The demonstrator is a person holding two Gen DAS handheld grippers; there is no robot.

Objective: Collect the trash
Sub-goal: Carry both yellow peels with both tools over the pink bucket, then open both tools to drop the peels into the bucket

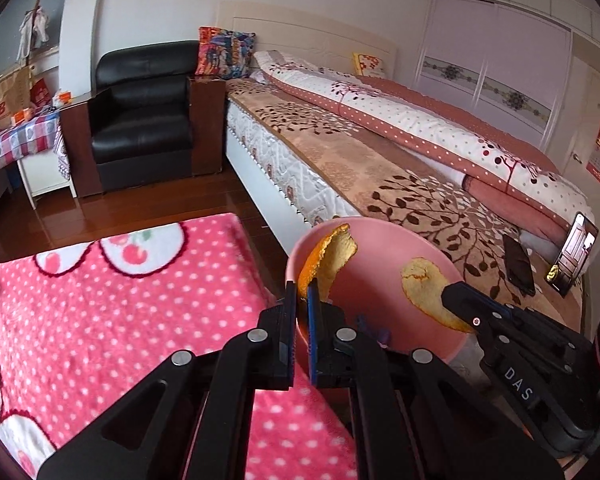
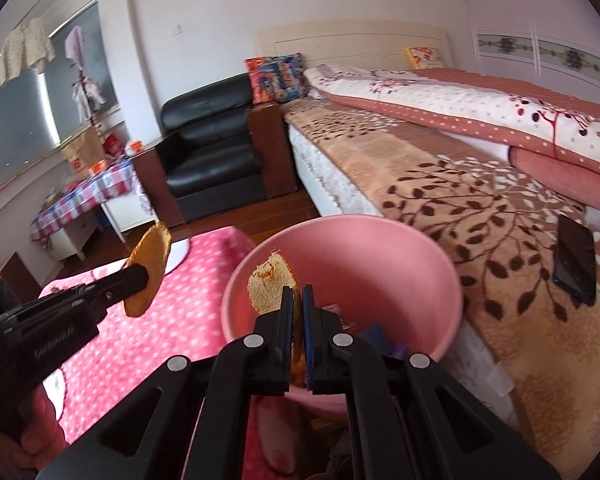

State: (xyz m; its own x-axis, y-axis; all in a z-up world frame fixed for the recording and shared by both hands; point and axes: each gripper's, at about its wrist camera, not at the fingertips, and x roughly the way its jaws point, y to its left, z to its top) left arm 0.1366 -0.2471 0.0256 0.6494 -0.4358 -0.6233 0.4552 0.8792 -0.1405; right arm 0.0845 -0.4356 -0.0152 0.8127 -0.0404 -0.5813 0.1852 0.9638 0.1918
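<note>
Fingers of both grippers (image 1: 302,300) (image 2: 297,300) clamp curled orange peel pieces (image 1: 328,256) (image 2: 270,284) above the round pink plastic bin (image 1: 380,240).

My grippers black, with blue pads (image 1: 311,320). Peel (image 1: 327,264) in my left gripper orange outside, pale yellow inside. Bin (image 2: 380,248) plain pink. Blanket (image 1: 120,304) hot pink with white dots, white patch with red cherries. Bed cover (image 1: 380,184) beige-brown with dark brown leaves. Quilt (image 1: 440,120) white with red trees and dots. Armchair (image 1: 144,120) black. Tablecloth (image 1: 16,140) red-blue check.
</note>
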